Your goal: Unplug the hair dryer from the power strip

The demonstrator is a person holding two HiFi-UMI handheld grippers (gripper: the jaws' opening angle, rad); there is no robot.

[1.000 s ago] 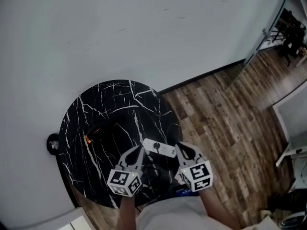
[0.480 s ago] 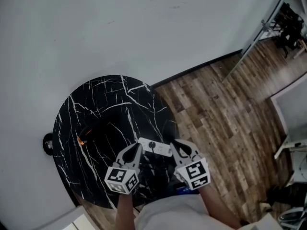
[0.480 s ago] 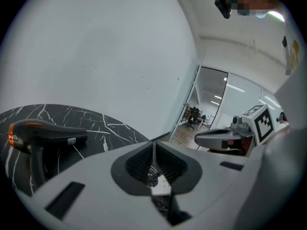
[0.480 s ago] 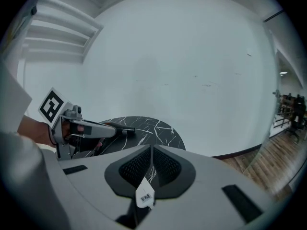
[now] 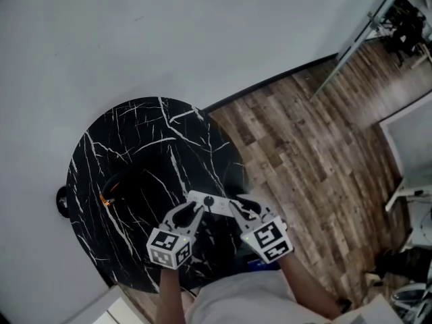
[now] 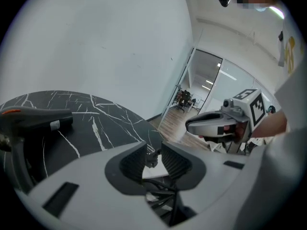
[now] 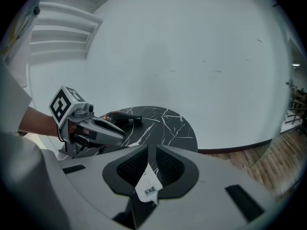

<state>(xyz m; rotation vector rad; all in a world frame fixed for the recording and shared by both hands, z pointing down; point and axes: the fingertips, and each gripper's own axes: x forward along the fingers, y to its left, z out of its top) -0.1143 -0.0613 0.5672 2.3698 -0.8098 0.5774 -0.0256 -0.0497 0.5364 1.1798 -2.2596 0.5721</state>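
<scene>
On the round black marble table (image 5: 148,133), the white power strip (image 5: 210,202) lies near the front edge. The black hair dryer (image 5: 118,181) with an orange end rests at the left, also visible in the left gripper view (image 6: 36,121). My left gripper (image 5: 196,210) hovers at the strip's left end; its jaws are opening, and a dark plug and the white strip (image 6: 153,172) show through the gap. My right gripper (image 5: 235,206) is at the strip's right end, jaws opening slightly over the labelled strip end (image 7: 147,188). Neither grips anything.
Black cord (image 6: 160,200) coils below the left jaws. A pale wall rises behind the table. Wood floor (image 5: 317,154) lies to the right, with a glass partition and furniture at the far upper right. The table edge is right below my hands.
Both grippers have come down and closer to the power strip's two ends. The left jaws, closed before, now stand slightly apart.
</scene>
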